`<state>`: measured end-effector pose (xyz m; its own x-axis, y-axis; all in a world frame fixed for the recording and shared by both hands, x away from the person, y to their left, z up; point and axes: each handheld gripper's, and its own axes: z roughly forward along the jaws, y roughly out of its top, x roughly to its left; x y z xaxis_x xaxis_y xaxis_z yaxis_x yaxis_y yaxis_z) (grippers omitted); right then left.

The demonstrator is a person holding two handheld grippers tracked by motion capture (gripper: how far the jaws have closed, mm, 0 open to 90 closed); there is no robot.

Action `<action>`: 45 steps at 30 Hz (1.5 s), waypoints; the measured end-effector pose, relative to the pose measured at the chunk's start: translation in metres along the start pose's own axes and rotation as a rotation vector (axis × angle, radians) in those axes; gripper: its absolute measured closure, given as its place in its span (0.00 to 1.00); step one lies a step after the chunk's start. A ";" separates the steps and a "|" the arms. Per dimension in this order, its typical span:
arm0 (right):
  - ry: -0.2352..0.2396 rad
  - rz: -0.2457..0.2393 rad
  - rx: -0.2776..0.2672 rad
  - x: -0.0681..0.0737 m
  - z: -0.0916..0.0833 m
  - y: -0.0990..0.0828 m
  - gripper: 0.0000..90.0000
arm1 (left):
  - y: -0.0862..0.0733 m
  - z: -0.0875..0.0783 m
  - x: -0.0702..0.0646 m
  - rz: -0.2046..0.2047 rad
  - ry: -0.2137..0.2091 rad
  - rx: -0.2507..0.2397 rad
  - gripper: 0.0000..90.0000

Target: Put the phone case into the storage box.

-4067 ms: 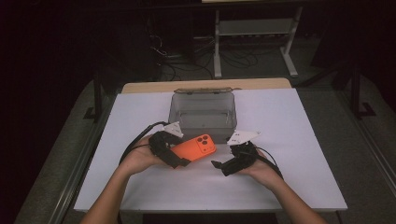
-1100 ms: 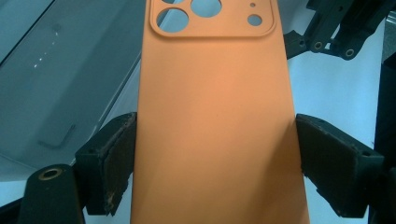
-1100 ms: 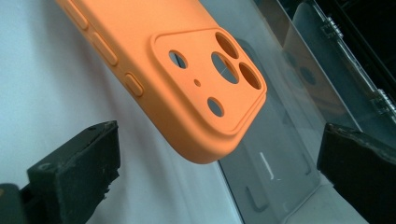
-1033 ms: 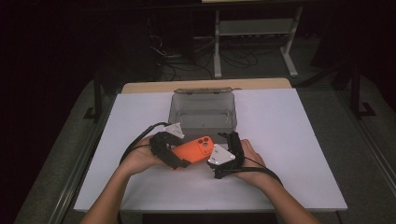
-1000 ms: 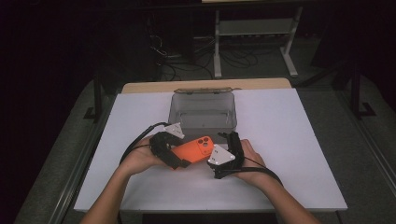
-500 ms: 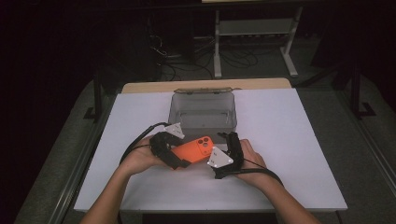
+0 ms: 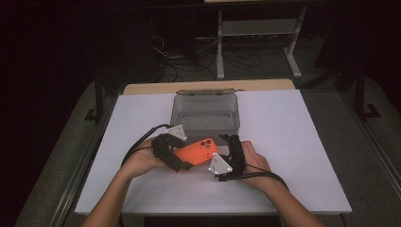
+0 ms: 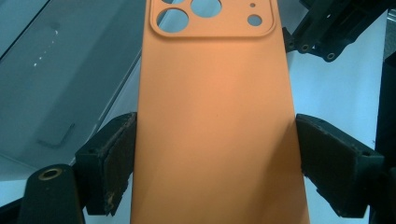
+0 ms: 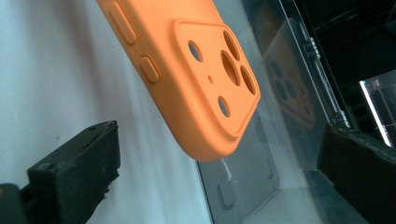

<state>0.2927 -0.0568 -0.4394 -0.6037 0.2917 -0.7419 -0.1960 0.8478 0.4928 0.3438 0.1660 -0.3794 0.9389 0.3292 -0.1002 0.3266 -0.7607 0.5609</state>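
Note:
An orange phone case [image 7: 196,150] with camera cut-outs hangs just above the white table [image 7: 302,142], in front of a clear plastic box [image 7: 205,113]. My left gripper [image 7: 182,153] is shut on the orange phone case [image 8: 215,116]. Both pads [image 8: 119,158] press on its long edges in the left gripper view. My right gripper [image 7: 226,142] stands open at the case's camera end. In the right gripper view that corner of the case [image 9: 187,70] floats between the wide jaws of my right gripper [image 9: 217,177], touching neither.
The clear box [image 9: 280,140] stands open-topped directly behind the case, its lid hinged at the back; the box [image 8: 60,84] lies close on the left of the left gripper view. Cables trail from both grippers. A shelf frame [image 7: 257,33] stands past the table's far edge.
Since the earliest frame my right gripper has swung in from the right to the case's camera end. Over the last second nothing has moved.

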 end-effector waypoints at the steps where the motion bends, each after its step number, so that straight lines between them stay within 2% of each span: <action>1: -0.004 -0.002 0.002 0.001 0.000 0.000 0.00 | 0.000 0.000 0.000 0.000 0.000 0.000 0.18; 20: -0.075 -0.133 0.016 0.009 0.000 0.003 0.00 | 0.000 0.001 0.000 0.002 -0.002 0.000 0.18; 37: -0.130 -0.213 0.020 0.015 -0.003 0.008 0.00 | 0.000 0.001 0.000 -0.001 -0.002 0.005 0.18; 38: -0.138 -0.241 0.019 0.015 -0.003 0.008 0.00 | 0.000 0.002 0.000 -0.003 -0.002 0.007 0.18; 45: -0.172 -0.295 0.022 0.019 -0.002 0.010 0.00 | 0.000 0.001 0.000 -0.006 -0.001 0.009 0.18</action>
<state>0.2777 -0.0438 -0.4473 -0.3842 0.1007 -0.9178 -0.3249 0.9157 0.2365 0.3440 0.1651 -0.3805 0.9369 0.3335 -0.1047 0.3335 -0.7635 0.5530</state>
